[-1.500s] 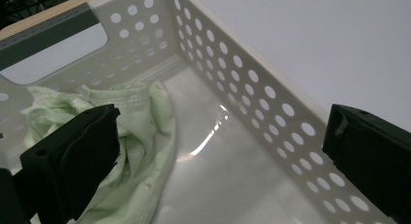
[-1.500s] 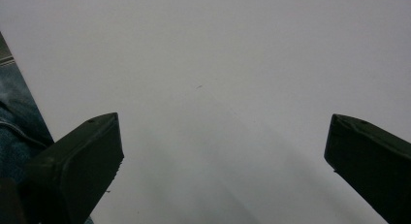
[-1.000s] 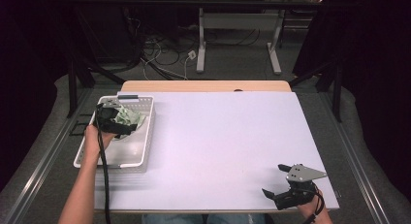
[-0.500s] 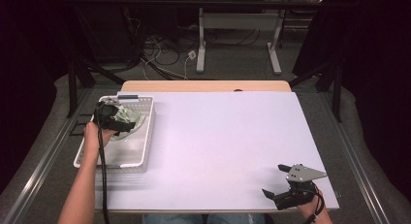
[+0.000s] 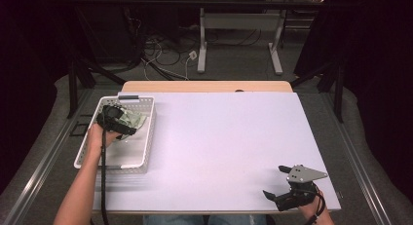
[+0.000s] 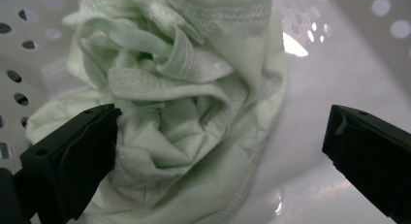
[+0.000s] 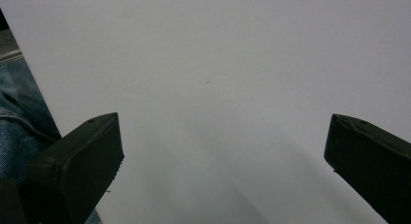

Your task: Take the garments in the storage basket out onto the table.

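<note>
Left gripper (image 5: 127, 127) inside the basket (image 5: 146, 152), far end, at the table's (image 5: 219, 137) left edge. Jaws wide apart, holding nothing; the left jaw touches the cloth (image 6: 184, 112).

Cloth: pale green, crumpled in a wad against the basket's perforated wall. Lower edge cut off in the left gripper view; in the high view (image 5: 136, 121) the gripper covers most of it. No clear long axis, folds spiral around a centre, hems running several ways.

Basket's near half bare. Walls close on both sides of the gripper.

Right gripper (image 5: 277, 183) at the table's near right corner, jaws spread, empty, over bare tabletop. Wide open surface between the two grippers.
</note>
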Demonstrator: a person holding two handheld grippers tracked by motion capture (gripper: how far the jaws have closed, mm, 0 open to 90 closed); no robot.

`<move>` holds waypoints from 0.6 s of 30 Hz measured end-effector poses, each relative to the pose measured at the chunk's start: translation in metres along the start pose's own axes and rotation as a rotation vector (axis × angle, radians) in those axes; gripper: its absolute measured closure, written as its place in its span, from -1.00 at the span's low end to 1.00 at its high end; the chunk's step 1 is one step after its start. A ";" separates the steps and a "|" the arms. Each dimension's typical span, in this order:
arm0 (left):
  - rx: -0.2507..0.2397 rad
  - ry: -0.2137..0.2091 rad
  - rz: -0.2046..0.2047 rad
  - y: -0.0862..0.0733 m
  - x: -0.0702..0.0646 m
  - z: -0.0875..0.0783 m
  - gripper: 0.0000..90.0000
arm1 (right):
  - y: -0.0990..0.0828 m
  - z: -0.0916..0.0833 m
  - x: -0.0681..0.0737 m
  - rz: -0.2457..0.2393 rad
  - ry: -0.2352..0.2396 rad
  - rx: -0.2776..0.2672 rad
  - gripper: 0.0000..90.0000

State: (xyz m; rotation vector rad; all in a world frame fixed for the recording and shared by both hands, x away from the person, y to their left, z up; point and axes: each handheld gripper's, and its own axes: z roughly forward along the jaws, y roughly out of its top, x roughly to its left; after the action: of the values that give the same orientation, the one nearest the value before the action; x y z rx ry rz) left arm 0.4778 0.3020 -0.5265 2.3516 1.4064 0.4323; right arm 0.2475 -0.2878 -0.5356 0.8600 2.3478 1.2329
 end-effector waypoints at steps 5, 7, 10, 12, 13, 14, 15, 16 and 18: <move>0.045 0.050 0.003 0.001 -0.003 0.006 -0.91 | 0.000 0.000 0.000 -0.004 0.001 0.003 -1.00; 0.063 0.069 0.002 0.001 -0.004 0.009 -0.76 | 0.000 0.000 0.000 0.001 0.005 0.002 -1.00; 0.072 0.083 0.002 0.001 -0.004 0.009 -0.64 | 0.000 -0.001 0.001 -0.004 0.003 0.004 -1.00; 0.069 0.082 -0.009 0.000 -0.003 0.009 -0.54 | 0.000 0.000 0.001 -0.005 0.011 0.004 -1.00; 0.066 0.079 -0.019 0.000 -0.003 0.008 -0.45 | 0.000 0.000 0.001 -0.006 0.010 0.005 -1.00; 0.059 0.071 -0.024 -0.001 -0.002 0.008 -0.36 | 0.000 0.000 0.001 -0.006 0.011 0.004 -1.00; 0.059 0.071 -0.024 -0.001 -0.002 0.008 -0.24 | 0.000 0.000 0.001 -0.006 0.011 0.004 -1.00; 0.058 0.078 -0.035 -0.001 -0.002 0.007 -0.14 | 0.000 -0.001 0.001 -0.005 0.010 0.004 -1.00; 0.053 0.076 -0.041 -0.002 0.000 0.007 -0.09 | 0.000 -0.001 0.001 -0.004 0.011 0.005 -1.00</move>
State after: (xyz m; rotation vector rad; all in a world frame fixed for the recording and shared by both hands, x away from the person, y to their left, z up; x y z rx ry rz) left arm 0.4793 0.3013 -0.5332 2.3664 1.5160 0.4836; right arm 0.2465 -0.2875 -0.5353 0.8516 2.3608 1.2338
